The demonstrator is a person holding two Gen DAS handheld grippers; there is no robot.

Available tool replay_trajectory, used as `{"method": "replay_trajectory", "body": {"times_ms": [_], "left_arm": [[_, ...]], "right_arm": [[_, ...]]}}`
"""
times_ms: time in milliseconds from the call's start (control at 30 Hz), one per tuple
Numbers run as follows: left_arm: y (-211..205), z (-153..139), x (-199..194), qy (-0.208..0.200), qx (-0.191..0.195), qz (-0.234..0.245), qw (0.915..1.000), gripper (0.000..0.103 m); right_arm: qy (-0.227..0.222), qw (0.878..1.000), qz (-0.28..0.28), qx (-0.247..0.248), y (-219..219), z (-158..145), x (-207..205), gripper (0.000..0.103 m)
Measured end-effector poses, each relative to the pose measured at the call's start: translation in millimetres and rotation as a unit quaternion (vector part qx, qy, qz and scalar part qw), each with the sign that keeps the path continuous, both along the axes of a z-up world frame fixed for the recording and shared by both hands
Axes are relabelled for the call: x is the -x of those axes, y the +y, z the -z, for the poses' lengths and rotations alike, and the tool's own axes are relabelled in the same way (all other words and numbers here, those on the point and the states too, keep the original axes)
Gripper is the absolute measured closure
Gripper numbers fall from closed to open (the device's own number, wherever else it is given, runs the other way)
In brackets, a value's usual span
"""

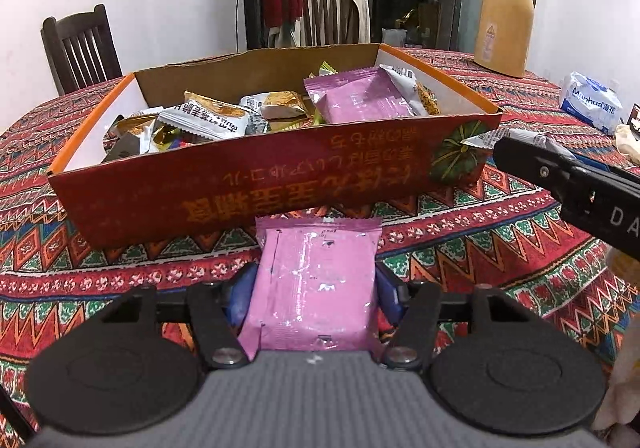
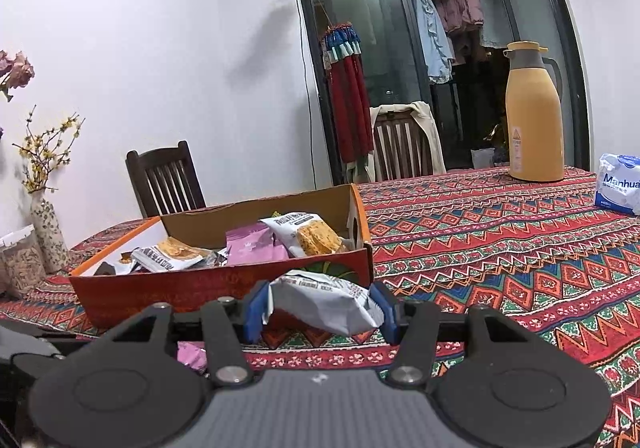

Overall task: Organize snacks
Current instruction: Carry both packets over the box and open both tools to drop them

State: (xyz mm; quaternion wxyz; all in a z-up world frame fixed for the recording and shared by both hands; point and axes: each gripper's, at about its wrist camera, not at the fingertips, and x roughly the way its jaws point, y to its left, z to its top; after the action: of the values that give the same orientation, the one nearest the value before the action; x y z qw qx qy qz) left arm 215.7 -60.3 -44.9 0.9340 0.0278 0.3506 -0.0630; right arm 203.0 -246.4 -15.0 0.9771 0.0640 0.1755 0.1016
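An open red cardboard box (image 1: 240, 184) sits on the patterned tablecloth, holding several snack packets, among them a pink one (image 1: 356, 96). Just in front of its near wall lies another pink snack packet (image 1: 318, 260), and my left gripper (image 1: 314, 288) is shut on its two sides with the blue pads. My right gripper (image 2: 320, 308) is shut on a crumpled white snack packet (image 2: 324, 300), held above the cloth near the box's right front corner (image 2: 360, 268). The left wrist view shows the right gripper (image 1: 560, 172) coming in from the right.
A yellow thermos jug (image 2: 534, 116) and a tissue pack (image 2: 620, 184) stand at the far right of the table. A vase of flowers (image 2: 48, 232) stands at the far left. Dark wooden chairs (image 1: 80, 48) stand behind the table.
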Motion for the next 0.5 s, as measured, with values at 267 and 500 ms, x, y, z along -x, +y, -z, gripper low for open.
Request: {"method": "replay_trajectory", "body": {"times_ms": [267, 500], "left_arm": [[10, -17, 14, -0.030, 0.018, -0.008, 0.9994, 0.040], [21, -56, 25, -0.091, 0.035, -0.006, 0.9952, 0.040]], "right_arm": [[-0.017, 1.000, -0.004, 0.006, 2, -2, 6, 0.049], [-0.043, 0.999, -0.013, 0.006, 7, -24, 13, 0.050]]}}
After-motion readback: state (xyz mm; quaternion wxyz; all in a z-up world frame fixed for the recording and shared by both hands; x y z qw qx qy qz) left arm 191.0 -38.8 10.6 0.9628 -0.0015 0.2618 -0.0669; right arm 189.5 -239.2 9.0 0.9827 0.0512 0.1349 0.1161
